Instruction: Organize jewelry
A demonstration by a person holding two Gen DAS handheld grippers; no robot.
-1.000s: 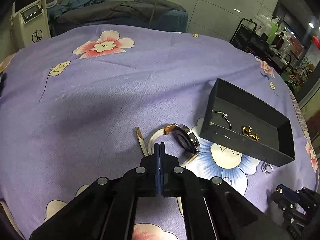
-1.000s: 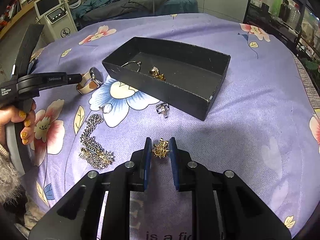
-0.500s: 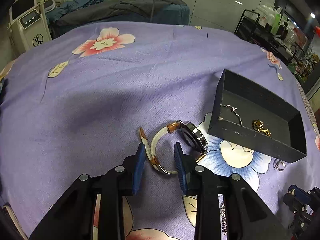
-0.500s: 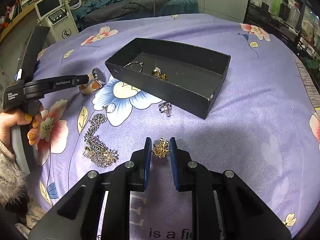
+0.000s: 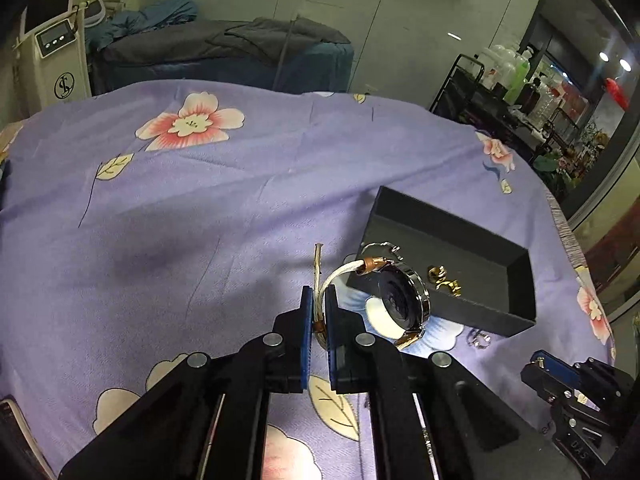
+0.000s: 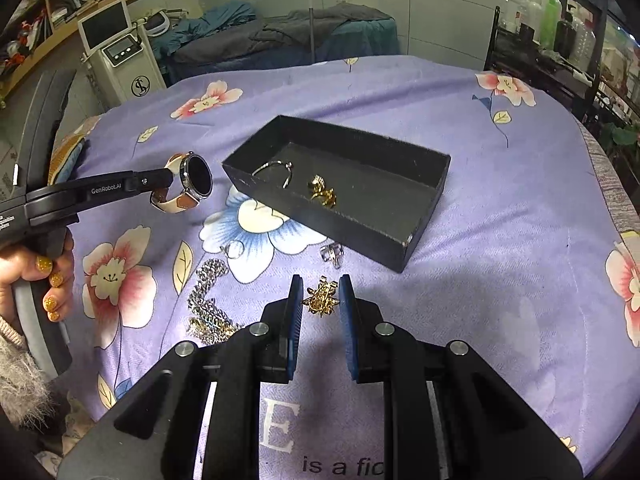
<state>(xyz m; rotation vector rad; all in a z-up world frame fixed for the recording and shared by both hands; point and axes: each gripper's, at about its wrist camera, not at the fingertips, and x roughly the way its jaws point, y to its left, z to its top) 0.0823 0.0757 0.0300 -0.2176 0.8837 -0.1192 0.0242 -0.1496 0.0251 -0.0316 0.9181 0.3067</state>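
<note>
My left gripper (image 5: 319,300) is shut on the pale strap of a wristwatch (image 5: 402,302) with a dark dial and holds it in the air left of the black box (image 5: 496,308). The watch (image 6: 195,179) and left gripper (image 6: 160,179) also show in the right wrist view. The box (image 6: 420,236) holds a silver ring (image 6: 276,168) and a gold piece (image 6: 322,192). My right gripper (image 6: 319,294) is open, low over the cloth, with a gold brooch (image 6: 320,300) between its fingers.
On the purple flowered cloth (image 6: 500,200) lie a silver chain (image 6: 206,300), a small ring (image 6: 234,249) and a silver clip (image 6: 332,252) in front of the box. A black rack (image 6: 532,52) stands at the back right, a white machine (image 6: 120,60) at the back left.
My left gripper opened around the watch strap, shut on it and lifted the watch off the cloth toward the box. My right gripper stayed open around the brooch.
</note>
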